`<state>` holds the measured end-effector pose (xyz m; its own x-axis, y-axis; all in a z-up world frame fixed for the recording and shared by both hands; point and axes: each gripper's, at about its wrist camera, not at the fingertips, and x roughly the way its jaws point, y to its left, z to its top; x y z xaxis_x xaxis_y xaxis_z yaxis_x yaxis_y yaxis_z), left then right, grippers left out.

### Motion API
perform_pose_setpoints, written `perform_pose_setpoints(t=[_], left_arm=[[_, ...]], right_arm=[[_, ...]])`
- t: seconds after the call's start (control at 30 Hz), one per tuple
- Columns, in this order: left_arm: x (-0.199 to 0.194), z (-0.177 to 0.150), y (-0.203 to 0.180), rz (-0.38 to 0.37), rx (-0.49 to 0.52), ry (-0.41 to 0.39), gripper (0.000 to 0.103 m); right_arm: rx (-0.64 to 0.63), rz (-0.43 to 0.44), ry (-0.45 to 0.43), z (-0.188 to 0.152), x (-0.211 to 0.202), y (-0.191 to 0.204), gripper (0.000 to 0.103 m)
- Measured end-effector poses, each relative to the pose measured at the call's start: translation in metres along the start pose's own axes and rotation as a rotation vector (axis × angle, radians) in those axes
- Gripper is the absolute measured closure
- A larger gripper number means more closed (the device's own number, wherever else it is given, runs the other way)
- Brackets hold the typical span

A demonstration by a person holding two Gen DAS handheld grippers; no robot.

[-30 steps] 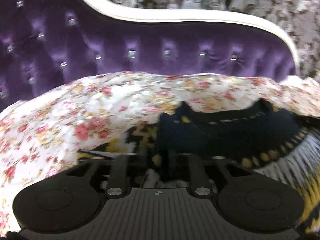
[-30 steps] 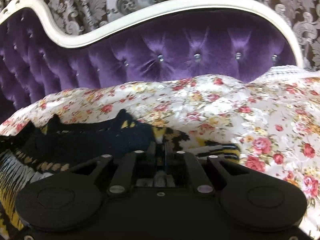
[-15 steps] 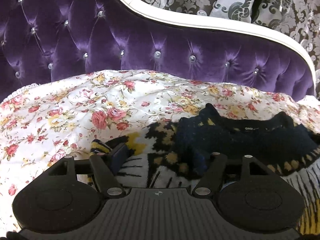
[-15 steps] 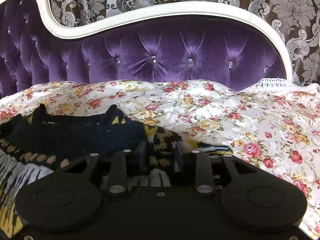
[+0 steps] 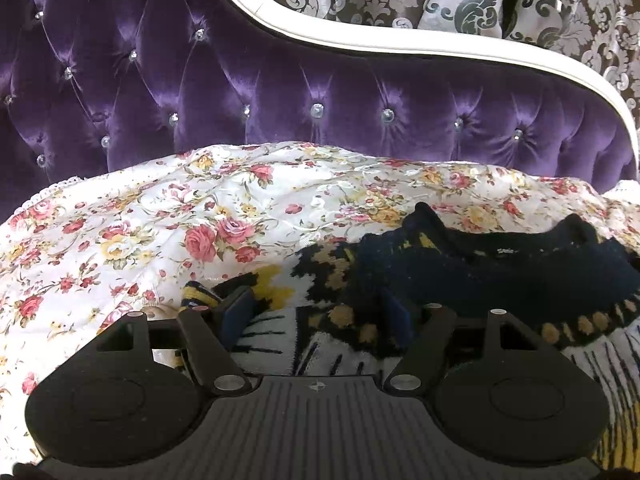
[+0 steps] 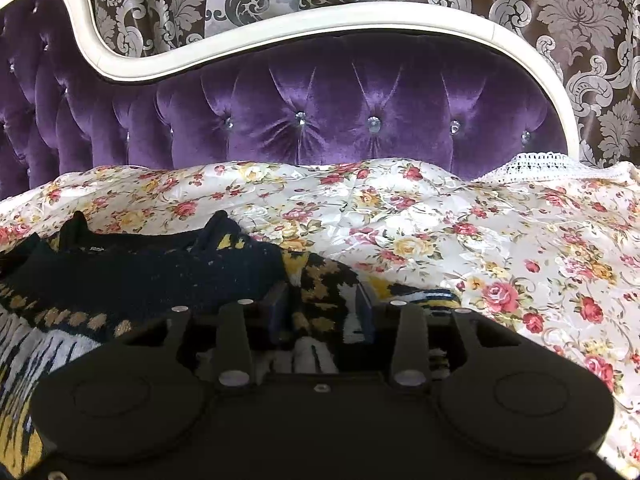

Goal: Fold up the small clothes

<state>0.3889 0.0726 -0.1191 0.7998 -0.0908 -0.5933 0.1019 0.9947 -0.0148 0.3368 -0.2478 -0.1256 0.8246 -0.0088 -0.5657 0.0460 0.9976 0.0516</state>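
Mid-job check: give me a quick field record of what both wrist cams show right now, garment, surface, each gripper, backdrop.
garment: dark knit sweater with yellow and white pattern, lying spread, neckline away from the cameras
surface: floral bedspread, wrinkled
left gripper: jaws wide apart over the sweater's sleeve edge, pads not pressing the knit
right gripper: jaws opening, knit between them, not pinched
backdrop: purple tufted headboard with white frame; damask curtain behind
fold status: not yet folded

Both wrist views sit low and close over the sweater [image 5: 500,276], looking forward and slightly down toward the purple headboard [image 5: 320,80]. The left view has the sweater to its right, the right view to its left; both share its collar, the bedspread [image 6: 440,224] and the headboard.
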Motion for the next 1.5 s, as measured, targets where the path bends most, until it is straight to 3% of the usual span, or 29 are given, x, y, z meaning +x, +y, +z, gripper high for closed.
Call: perform_pose_setpoints(t=[0.17,0.33,0.37,0.47,0.63,0.77,0.93,1.1,1.23,1.33,1.5], left_arm=[[0.000,0.000,0.001,-0.005,-0.008,-0.002,0.032],[0.000,-0.001,0.001,-0.002,-0.007,-0.004,0.032],[0.000,0.000,0.001,-0.002,-0.007,-0.003,0.032],[-0.001,-0.001,0.000,0.001,-0.005,-0.005,0.032],[0.000,-0.001,-0.001,0.004,0.000,-0.006,0.032],[0.000,-0.001,0.000,0.004,0.001,-0.007,0.032],[0.000,-0.001,0.000,0.005,0.005,-0.006,0.032],[0.000,0.000,0.000,0.011,0.009,-0.001,0.031],[0.000,0.003,-0.003,0.026,0.019,0.011,0.030],[0.000,0.007,-0.005,0.035,0.028,0.030,0.030],[-0.015,0.020,-0.001,0.022,-0.039,0.096,0.032]], right_arm=[[0.025,-0.012,0.015,0.002,0.000,-0.004,0.042],[0.082,0.108,0.066,0.005,0.000,-0.015,0.004],[0.064,0.111,0.083,0.006,-0.001,-0.013,0.002],[0.043,0.093,0.103,0.007,-0.005,-0.008,0.001],[0.192,0.078,0.056,0.007,-0.038,-0.021,0.001],[0.333,0.132,0.053,0.003,-0.068,-0.037,0.001],[0.400,0.187,0.083,-0.006,-0.095,-0.044,0.000],[0.501,0.254,0.141,-0.017,-0.088,-0.057,0.000],[0.541,0.264,0.249,-0.017,-0.072,-0.069,0.000],[0.589,0.283,0.254,-0.023,-0.070,-0.076,0.000],[0.585,0.290,0.254,-0.022,-0.071,-0.080,0.000]])
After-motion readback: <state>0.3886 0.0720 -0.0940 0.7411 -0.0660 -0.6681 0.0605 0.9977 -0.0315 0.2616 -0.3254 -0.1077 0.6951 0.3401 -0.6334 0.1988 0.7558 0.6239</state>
